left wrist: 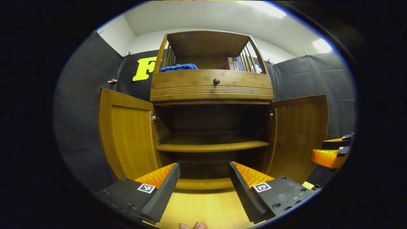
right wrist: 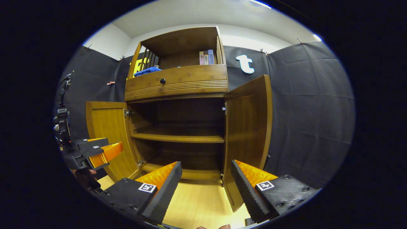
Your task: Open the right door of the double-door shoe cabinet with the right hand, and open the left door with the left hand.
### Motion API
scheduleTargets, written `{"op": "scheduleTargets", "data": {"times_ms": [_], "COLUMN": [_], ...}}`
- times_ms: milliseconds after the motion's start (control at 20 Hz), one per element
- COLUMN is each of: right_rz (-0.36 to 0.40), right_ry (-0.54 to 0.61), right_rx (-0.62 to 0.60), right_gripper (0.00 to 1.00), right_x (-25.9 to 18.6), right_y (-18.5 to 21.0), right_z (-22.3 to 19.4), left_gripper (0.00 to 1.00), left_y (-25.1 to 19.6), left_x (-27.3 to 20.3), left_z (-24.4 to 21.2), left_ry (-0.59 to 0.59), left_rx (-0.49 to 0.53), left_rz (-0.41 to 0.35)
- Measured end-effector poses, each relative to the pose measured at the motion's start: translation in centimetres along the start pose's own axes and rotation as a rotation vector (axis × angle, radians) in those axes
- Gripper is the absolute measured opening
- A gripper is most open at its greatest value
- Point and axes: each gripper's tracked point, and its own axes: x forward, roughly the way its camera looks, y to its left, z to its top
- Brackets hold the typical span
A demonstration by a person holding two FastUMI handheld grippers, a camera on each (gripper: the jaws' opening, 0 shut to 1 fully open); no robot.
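Observation:
The wooden shoe cabinet (left wrist: pixel 211 86) stands ahead with both doors swung wide. In the left gripper view the left door (left wrist: pixel 127 133) hangs out to the left and the right door (left wrist: pixel 300 133) to the right, baring a shelf (left wrist: pixel 211 146). My left gripper (left wrist: pixel 203 184) is open, empty, a short way back from the cabinet's middle. My right gripper (left wrist: pixel 334 152) shows at the far right edge. In the right gripper view my right gripper (right wrist: pixel 206 184) is open and empty, near the right door (right wrist: pixel 248 136). The left door (right wrist: pixel 106 133) stands behind my left gripper (right wrist: pixel 98 149).
A drawer with a dark knob (left wrist: pixel 216 81) sits above the doors. The top shelf holds a blue cloth (left wrist: pixel 178 67) and some books (left wrist: pixel 235 63). Light wooden floor (left wrist: pixel 203 206) lies in front. Black cloth walls (right wrist: pixel 311 121) close in on both sides.

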Motion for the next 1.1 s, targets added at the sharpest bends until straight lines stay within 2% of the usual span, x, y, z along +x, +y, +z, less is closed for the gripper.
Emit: {"op": "scheduleTargets", "data": {"times_ms": [1100], "right_rz": [-0.011], "right_ry": [0.013], "right_rx": [-0.005], "right_gripper": [0.98], "right_x": [0.62], "right_y": [-0.06], "right_z": [-0.48], "left_gripper": [0.95], "left_y": [-0.83], "left_x": [0.99], "left_z": [-0.89], "left_ry": [0.014], "left_rx": [0.0], "left_rz": [-0.045]}}
